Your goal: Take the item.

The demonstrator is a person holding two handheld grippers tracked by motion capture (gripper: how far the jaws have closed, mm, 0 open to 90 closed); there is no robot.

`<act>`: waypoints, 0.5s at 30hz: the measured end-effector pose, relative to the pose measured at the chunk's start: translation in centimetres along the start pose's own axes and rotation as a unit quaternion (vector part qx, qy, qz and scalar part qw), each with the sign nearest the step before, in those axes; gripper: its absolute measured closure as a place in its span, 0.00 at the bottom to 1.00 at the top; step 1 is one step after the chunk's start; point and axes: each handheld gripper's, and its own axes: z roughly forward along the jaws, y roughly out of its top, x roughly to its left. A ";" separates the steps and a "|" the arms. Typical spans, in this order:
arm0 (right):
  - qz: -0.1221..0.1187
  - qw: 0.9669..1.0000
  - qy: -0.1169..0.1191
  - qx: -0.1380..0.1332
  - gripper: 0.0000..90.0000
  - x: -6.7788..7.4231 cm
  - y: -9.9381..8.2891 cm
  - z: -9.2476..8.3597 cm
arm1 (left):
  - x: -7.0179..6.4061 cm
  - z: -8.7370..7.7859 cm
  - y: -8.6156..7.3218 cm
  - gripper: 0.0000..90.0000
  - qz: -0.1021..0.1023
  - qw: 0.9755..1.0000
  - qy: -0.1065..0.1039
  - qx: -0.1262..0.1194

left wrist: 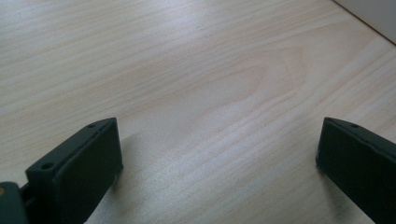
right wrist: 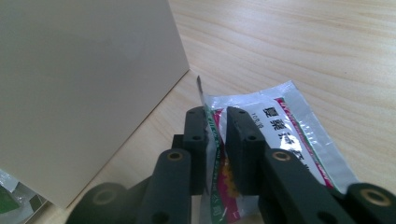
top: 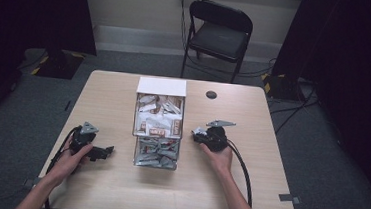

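The right tongs (right wrist: 217, 140) loosely straddle a foil sachet (right wrist: 280, 135) lying on the tabletop (right wrist: 303, 42) right of the box (right wrist: 84, 93); it could slip free. The left tongs (left wrist: 217, 163) rest released, empty.

A recording lab or studio space is suggested by black curtains (top: 361, 73) hung at both sides, a lone wooden table (top: 116, 189) set on grey carpet (top: 328, 171), a folding chair (top: 219, 34) (pushed back by the wall), cables trailed over the floor, and hazard-striped tape (top: 270, 81).
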 end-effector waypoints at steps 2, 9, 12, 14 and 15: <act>0.003 1.000 0.001 0.000 0.80 0.0 0.0 0.0 | 0.0 0.0 0.0 0.00 0.000 1.000 0.000 0.000; 0.002 1.000 0.005 0.001 0.72 0.1 0.0 0.2 | 0.0 0.0 0.0 0.00 0.000 1.000 0.000 0.000; 0.006 1.000 0.005 -0.004 0.62 0.1 0.1 0.1 | 0.0 0.0 0.0 0.00 0.000 1.000 0.000 0.000; 0.007 1.000 0.002 -0.006 0.59 0.0 0.1 0.0 | 0.0 0.0 0.0 0.00 -0.001 1.000 -0.001 0.000; 0.006 1.000 0.002 -0.007 0.57 0.0 0.2 -0.1 | 0.0 0.0 0.0 0.00 0.000 1.000 0.000 0.000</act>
